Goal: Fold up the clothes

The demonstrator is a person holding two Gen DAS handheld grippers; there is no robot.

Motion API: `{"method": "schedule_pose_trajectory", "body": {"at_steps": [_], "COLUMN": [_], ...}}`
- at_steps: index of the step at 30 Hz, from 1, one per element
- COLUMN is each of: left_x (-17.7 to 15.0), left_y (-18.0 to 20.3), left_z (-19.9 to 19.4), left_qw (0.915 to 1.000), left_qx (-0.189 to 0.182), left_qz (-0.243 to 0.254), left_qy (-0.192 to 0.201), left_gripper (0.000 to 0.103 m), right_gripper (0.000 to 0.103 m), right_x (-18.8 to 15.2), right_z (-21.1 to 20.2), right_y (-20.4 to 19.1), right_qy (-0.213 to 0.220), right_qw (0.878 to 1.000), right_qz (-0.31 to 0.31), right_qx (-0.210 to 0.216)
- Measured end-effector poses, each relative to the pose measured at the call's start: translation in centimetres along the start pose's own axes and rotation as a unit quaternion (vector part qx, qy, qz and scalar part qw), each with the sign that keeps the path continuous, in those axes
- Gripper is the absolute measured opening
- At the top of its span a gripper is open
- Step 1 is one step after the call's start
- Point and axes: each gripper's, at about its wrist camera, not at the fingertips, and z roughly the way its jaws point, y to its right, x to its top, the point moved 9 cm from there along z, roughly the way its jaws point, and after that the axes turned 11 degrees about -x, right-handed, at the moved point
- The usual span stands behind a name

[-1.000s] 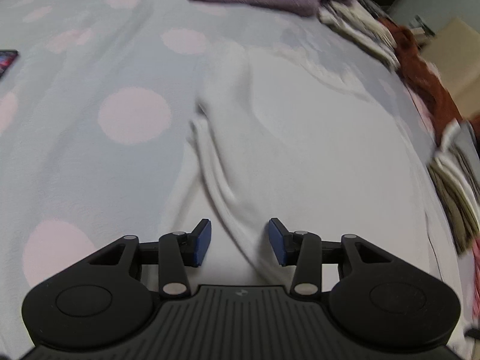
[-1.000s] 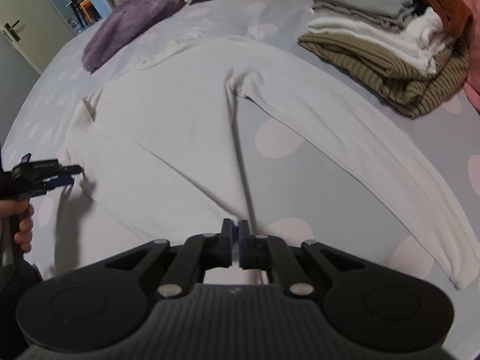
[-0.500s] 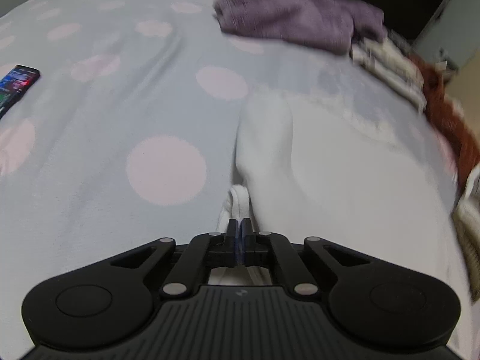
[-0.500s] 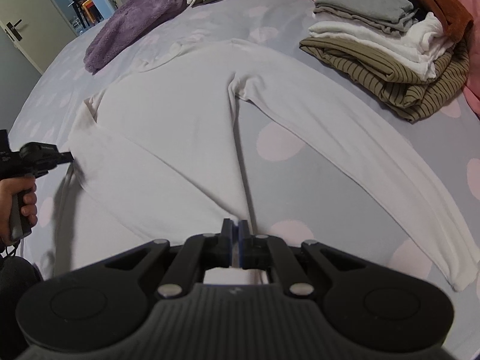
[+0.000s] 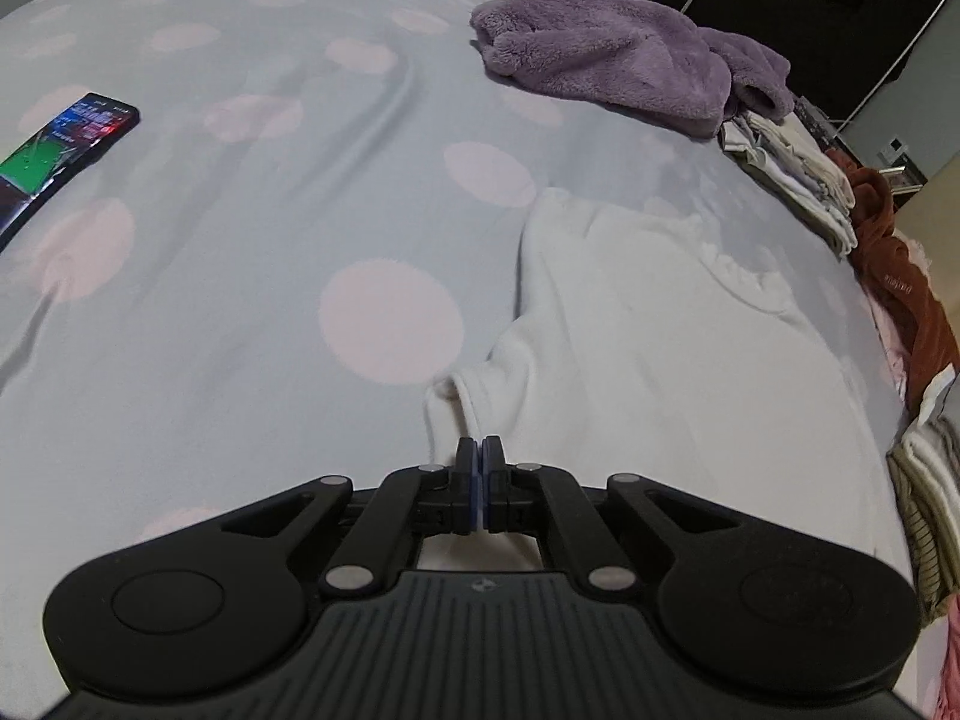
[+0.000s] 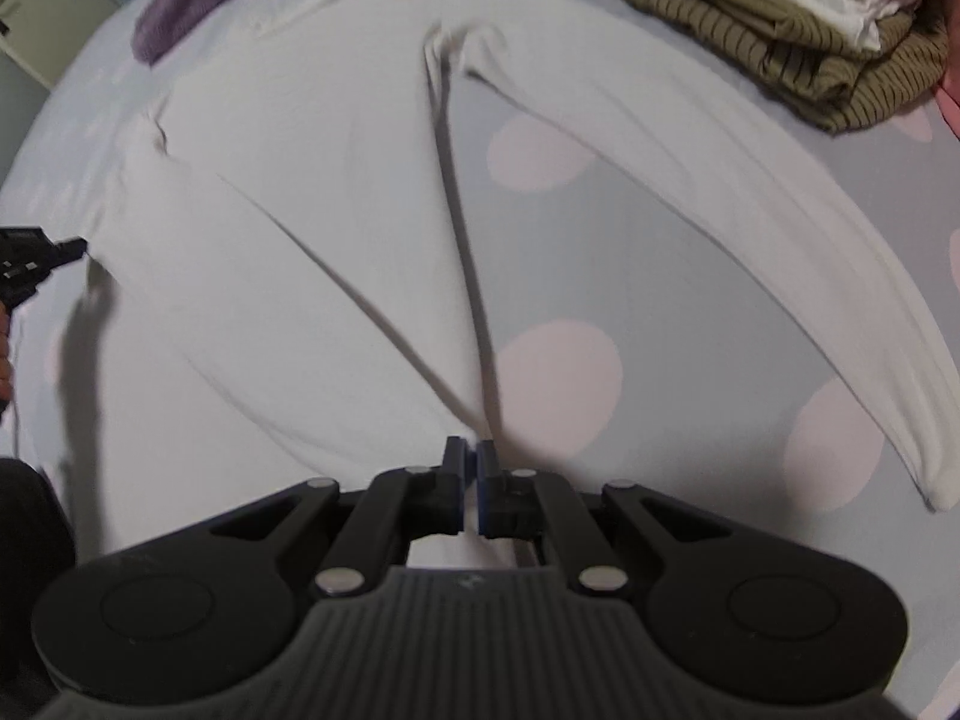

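A white long-sleeved top (image 6: 312,180) lies spread on the dotted grey bedsheet (image 5: 240,276). One sleeve (image 6: 750,222) stretches out to the right; the other is folded across the body. My right gripper (image 6: 471,456) is shut on the hem's corner of the white top. My left gripper (image 5: 480,450) is shut on a bunched fold at the left side of the white top (image 5: 660,360). In the right wrist view the left gripper (image 6: 72,246) shows at the left edge, touching the top's side.
A purple fleece (image 5: 612,66) lies at the far side of the bed. Folded piles sit along the right: a light pile (image 5: 792,174), a rust garment (image 5: 900,294), and a striped olive stack (image 6: 780,36). A phone (image 5: 60,144) rests on the sheet at left.
My left gripper went from open over the top's side to shut on its fold. My right gripper stayed shut on the hem and moved lower and closer to the top.
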Motion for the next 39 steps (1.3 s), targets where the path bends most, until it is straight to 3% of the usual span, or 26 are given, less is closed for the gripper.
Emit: {"method": "schedule_pose_trajectory", "body": {"at_steps": [4,8,11,12,15,17,19,25,28,35,36,39], "left_x": [-1.1,-0.5,0.2,0.2,-0.3,-1.5,-3.4,-7.2,-7.9,-10.4,-10.6,-11.1], "left_y": [-1.0,-0.8,1.0,2.0,5.3,7.4,9.0,10.1,10.2,11.4,11.5,11.6], "left_z": [0.9,0.0,-0.9,-1.1,-1.1,-0.4,0.9,3.3,3.0,3.6,3.8,4.3], "left_qw": [0.9991,0.9993,0.9991,0.9984,0.9935,0.9875,0.9818,0.9763,0.9752,0.9646,0.9636,0.962], "left_qx": [0.019,0.026,0.021,0.009,-0.027,-0.048,-0.06,-0.067,-0.075,-0.081,-0.079,-0.074], "left_qz": [-0.001,0.004,0.036,0.055,0.11,0.147,0.171,0.177,0.177,0.216,0.22,0.225], "left_qy": [-0.038,-0.027,-0.009,-0.006,-0.012,-0.03,-0.057,-0.106,-0.109,-0.128,-0.13,-0.136], "left_gripper": [0.0,0.0,0.0,0.0,0.001,0.001,0.001,0.001,0.002,0.002,0.002,0.002], "right_gripper": [0.004,0.006,0.022,0.032,0.032,0.032,0.031,0.027,0.028,0.028,0.025,0.003], "right_x": [0.0,-0.2,-0.7,-0.7,0.2,0.7,0.6,-1.8,-2.6,-4.0,-3.8,-3.2], "right_z": [0.6,1.6,2.0,1.8,0.1,-1.1,-1.4,0.1,-0.3,0.4,0.7,1.1], "right_y": [-0.1,-0.2,-0.1,0.2,0.8,-0.3,-1.9,-5.4,-4.3,-4.9,-5.0,-5.5], "right_qy": [-0.003,-0.018,-0.034,-0.03,0.012,0.048,0.054,0.031,0.019,-0.01,-0.009,-0.009], "right_qw": [1.0,0.999,0.997,0.996,0.995,0.995,0.995,0.99,0.993,0.997,0.998,0.998], "right_qz": [-0.011,-0.025,-0.047,-0.049,-0.049,-0.063,-0.082,-0.137,-0.11,-0.071,-0.063,-0.054], "right_qx": [-0.009,-0.021,-0.055,-0.067,-0.089,-0.062,-0.032,-0.009,-0.035,0.003,0.011,0.032]}}
